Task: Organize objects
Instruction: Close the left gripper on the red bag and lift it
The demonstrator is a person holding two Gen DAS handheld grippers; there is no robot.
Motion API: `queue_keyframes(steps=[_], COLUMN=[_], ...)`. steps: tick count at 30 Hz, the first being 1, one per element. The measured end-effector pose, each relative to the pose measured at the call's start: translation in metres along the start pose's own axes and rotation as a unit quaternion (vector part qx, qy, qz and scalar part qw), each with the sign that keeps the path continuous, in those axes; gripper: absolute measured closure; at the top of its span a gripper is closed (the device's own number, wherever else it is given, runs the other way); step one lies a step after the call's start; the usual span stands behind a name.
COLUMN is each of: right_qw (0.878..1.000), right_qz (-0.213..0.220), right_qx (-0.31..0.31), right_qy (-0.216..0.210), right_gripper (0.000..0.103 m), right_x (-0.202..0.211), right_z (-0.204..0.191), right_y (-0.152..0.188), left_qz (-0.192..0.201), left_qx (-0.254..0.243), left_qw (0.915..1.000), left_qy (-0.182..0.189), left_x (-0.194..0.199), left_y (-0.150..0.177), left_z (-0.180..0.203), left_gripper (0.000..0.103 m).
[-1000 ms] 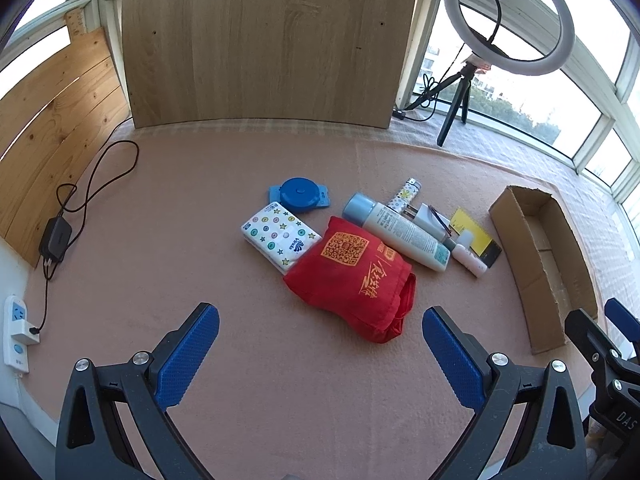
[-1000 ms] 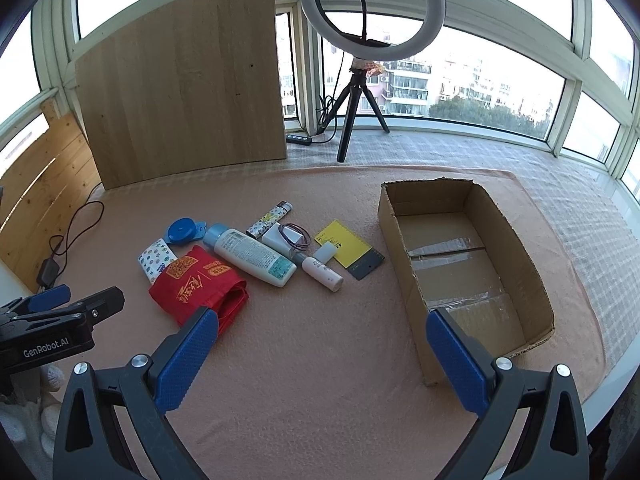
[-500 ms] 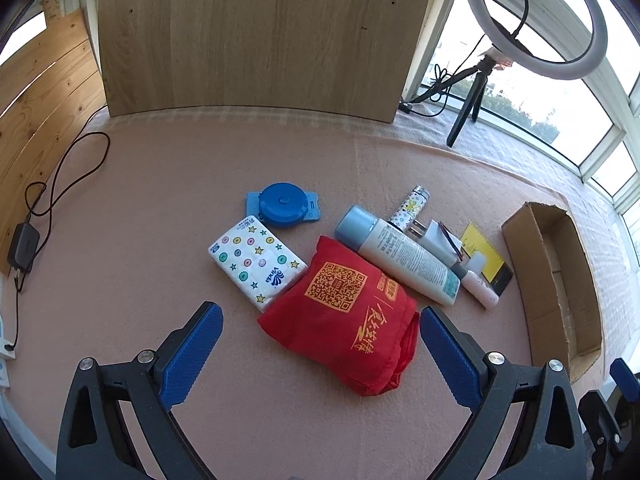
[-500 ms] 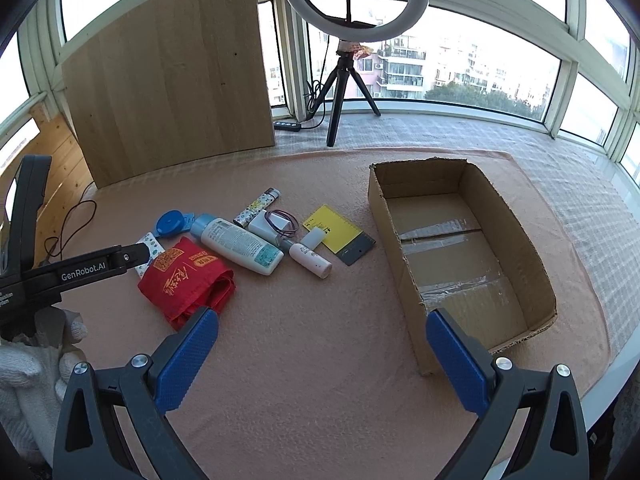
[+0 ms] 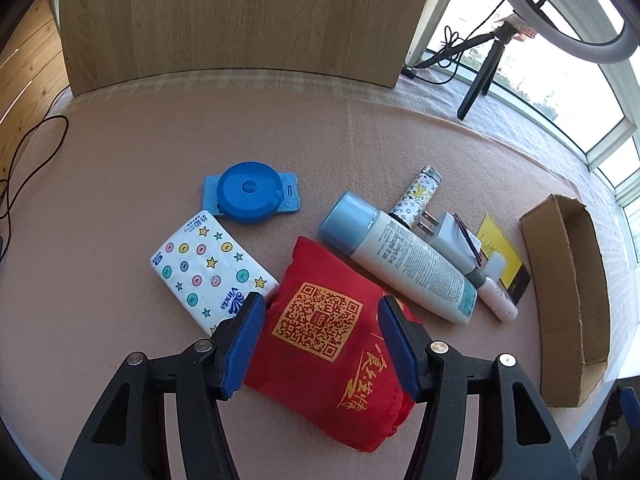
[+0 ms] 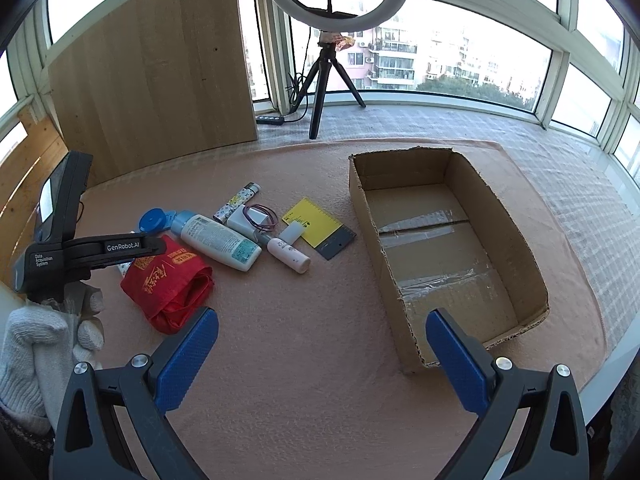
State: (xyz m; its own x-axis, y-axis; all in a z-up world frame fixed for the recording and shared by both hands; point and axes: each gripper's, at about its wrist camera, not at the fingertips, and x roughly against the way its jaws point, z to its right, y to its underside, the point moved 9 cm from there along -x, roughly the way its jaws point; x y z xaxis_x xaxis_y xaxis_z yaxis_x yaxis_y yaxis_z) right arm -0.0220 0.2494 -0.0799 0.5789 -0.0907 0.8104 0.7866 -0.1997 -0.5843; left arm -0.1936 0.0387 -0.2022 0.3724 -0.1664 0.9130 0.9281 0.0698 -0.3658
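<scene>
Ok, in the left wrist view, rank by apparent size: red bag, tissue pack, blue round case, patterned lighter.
1. red bag, nearest the camera, so enlarged
2. tissue pack
3. blue round case
4. patterned lighter

Pink blanket (image 6: pixel 304 344) carries cardboard box (image 6: pixel 516 240), red bag (image 5: pixel 332 344), tissue pack (image 5: pixel 204 268), lotion bottle (image 5: pixel 408 264).

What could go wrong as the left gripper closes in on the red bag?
The left gripper is open, astride the soft red bag; it may pinch only a fold, so the bag sags or slips. The tissue pack lies right beside one finger and could get nudged or caught. The cardboard box sits past the white bottle, which a dangling bag might drag.
</scene>
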Motion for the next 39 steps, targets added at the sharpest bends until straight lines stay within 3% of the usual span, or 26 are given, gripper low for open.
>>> queue_keyframes(steps=[8, 20, 27, 33, 39], right_qw=[1.0, 1.0, 0.998, 0.994, 0.985], right_qz=[-0.004, -0.009, -0.023, -0.035, -0.064], right_qx=[-0.004, -0.002, 0.0, 0.053, 0.099], right_qy=[-0.001, -0.011, -0.052, -0.088, -0.128], right_gripper=[0.001, 0.001, 0.001, 0.001, 0.001], right_x=[-0.002, -0.005, -0.016, -0.034, -0.06], right_z=[0.003, -0.001, -0.008, -0.031, -0.057], right_y=[0.0, 0.002, 0.005, -0.004, -0.01], left_qz=[-0.014, -0.032, -0.032, -0.006, -0.001], left_qx=[-0.005, -0.062, -0.091, -0.083, -0.055], left_qw=[0.9996, 0.9945, 0.991, 0.9939, 0.9959], left_qy=[0.025, 0.078, 0.093, 0.073, 0.073], left_x=[-0.012, -0.006, 0.004, 0.029, 0.051], left_y=[0.007, 0.058, 0.079, 0.078, 0.101], left_z=[0.005, 0.042, 0.055, 0.04, 0.019], left_gripper=[0.044, 0.044, 0.044, 0.043, 0.03])
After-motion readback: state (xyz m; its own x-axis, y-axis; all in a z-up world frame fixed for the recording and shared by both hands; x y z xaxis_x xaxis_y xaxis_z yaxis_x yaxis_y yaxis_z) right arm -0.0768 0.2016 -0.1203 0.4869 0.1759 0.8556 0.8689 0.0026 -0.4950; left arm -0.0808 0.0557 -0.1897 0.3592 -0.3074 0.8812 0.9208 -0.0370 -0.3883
